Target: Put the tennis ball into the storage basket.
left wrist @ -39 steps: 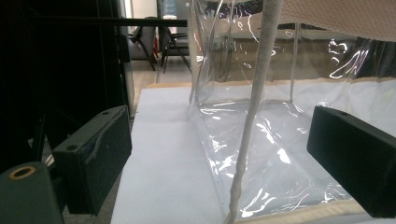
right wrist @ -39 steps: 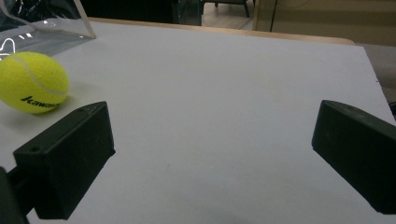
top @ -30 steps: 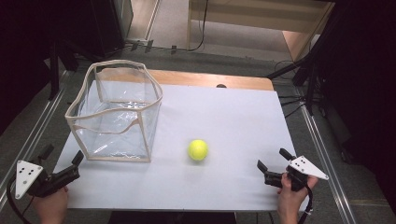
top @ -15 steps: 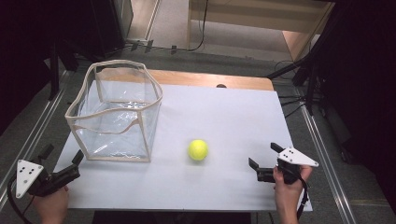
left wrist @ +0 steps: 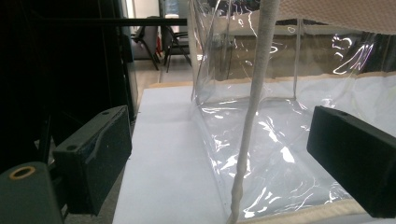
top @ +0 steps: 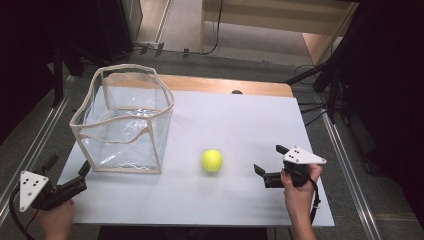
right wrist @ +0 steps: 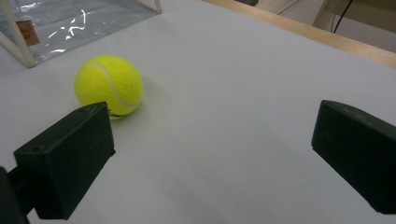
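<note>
A yellow ball [top: 212, 160] sits on the white tabletop [top: 240, 125], near the middle of its front half, just right of a clear bag [top: 122, 122] with beige trim that stands open-topped on the tabletop's left side. The right gripper [top: 269, 165], held in a person's right hand [top: 299, 187] at the front right of the tabletop, points left toward the ball and rests apart from it; its fingers [right wrist: 65, 163] are spread wide and hold nothing. In the right gripper view the ball [right wrist: 109, 85] lies ahead of the left finger, not between the two, with the bag's corner [right wrist: 28, 32] behind it at upper left. The left gripper [top: 67, 172], held in the left hand [top: 55, 220] at the front left corner of the tabletop, points toward the bag's near left corner. Its fingers [left wrist: 93, 154] are likewise spread and empty. In the left gripper view the bag's [left wrist: 280, 93] upright beige corner seam runs between the two fingers, farther ahead of them, without touching either. A wooden edge [top: 225, 85] shows along the tabletop's far side.
</note>
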A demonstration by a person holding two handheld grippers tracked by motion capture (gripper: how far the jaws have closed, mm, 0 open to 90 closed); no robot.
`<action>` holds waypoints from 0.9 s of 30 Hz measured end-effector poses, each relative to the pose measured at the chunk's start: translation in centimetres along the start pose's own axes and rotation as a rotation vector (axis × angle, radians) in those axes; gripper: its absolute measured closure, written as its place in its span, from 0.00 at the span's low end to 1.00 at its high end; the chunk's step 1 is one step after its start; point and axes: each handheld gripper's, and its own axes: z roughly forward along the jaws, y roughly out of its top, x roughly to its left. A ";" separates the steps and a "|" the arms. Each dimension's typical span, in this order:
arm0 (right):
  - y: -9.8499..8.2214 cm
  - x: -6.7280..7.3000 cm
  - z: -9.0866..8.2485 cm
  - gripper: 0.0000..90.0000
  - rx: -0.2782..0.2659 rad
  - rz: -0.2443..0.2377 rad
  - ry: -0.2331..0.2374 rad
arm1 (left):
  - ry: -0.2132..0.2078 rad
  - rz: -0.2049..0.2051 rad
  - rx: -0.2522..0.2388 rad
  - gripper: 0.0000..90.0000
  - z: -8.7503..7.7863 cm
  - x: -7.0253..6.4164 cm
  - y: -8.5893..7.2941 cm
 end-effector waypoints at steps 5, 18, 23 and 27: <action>1.0 0.4 0.7 0.00 0.014 -0.021 0.013 | 0.000 0.000 0.002 0.08 0.0 0.0 0.0; 3.4 1.8 3.0 0.00 0.049 -0.081 0.080 | -0.001 0.007 0.002 0.08 0.0 0.0 0.0; 4.1 2.3 3.9 0.00 0.057 -0.093 0.095 | -0.001 0.008 0.004 0.08 0.0 0.0 0.0; 4.5 2.8 4.8 0.00 0.069 -0.102 0.111 | 0.000 0.008 0.003 0.08 0.0 0.0 0.0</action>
